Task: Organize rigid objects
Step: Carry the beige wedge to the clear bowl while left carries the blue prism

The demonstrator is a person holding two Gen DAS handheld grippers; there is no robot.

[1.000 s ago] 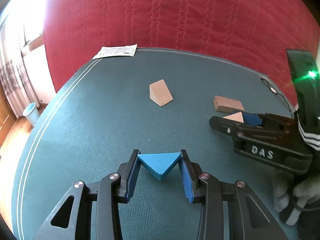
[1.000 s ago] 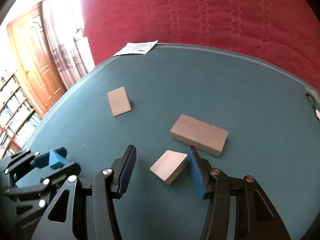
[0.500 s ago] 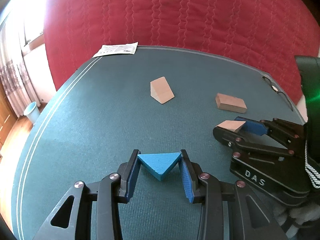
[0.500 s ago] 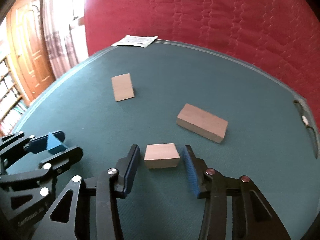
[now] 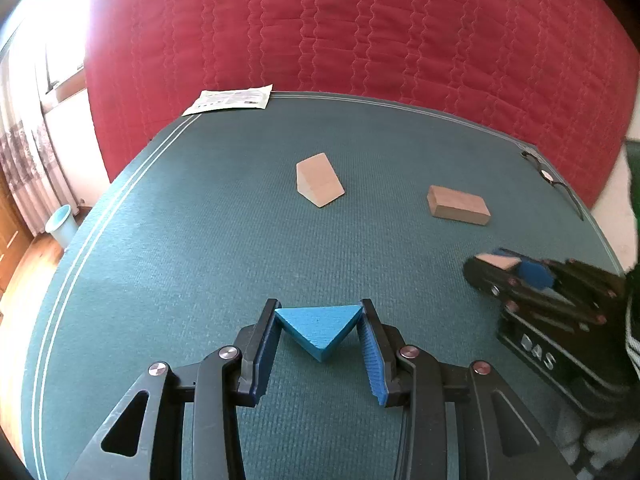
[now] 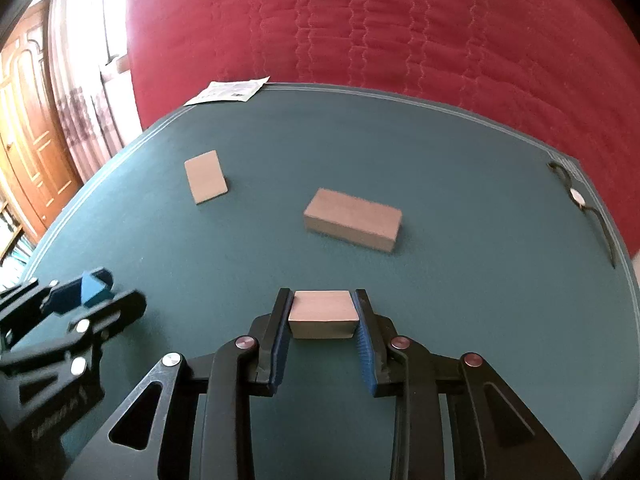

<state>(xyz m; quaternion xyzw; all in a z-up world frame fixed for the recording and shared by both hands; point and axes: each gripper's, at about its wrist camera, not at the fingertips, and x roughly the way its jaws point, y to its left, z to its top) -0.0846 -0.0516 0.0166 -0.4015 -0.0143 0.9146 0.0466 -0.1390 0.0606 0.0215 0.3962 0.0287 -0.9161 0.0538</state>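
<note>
My left gripper (image 5: 320, 320) is shut on a blue triangular block (image 5: 320, 330) and holds it over the green table. My right gripper (image 6: 322, 314) is shut on a small plain wooden block (image 6: 322, 314); it also shows blurred at the right of the left wrist view (image 5: 504, 264). A wooden wedge (image 5: 318, 185) lies mid-table, seen in the right wrist view (image 6: 206, 176) too. A rectangular wooden block (image 5: 458, 205) lies to its right, ahead of the right gripper (image 6: 352, 219). The left gripper shows at the left of the right wrist view (image 6: 86, 288).
A white paper sheet (image 5: 230, 98) lies at the table's far edge. A black cord with a small disc (image 6: 580, 200) lies at the far right edge. A red quilted cover (image 5: 360, 32) rises behind the table. A door and a bin (image 5: 60, 226) are off to the left.
My right gripper has closed on the small wooden block, squared it between the fingers and drawn back toward me and to the right. My left gripper still holds the blue triangle.
</note>
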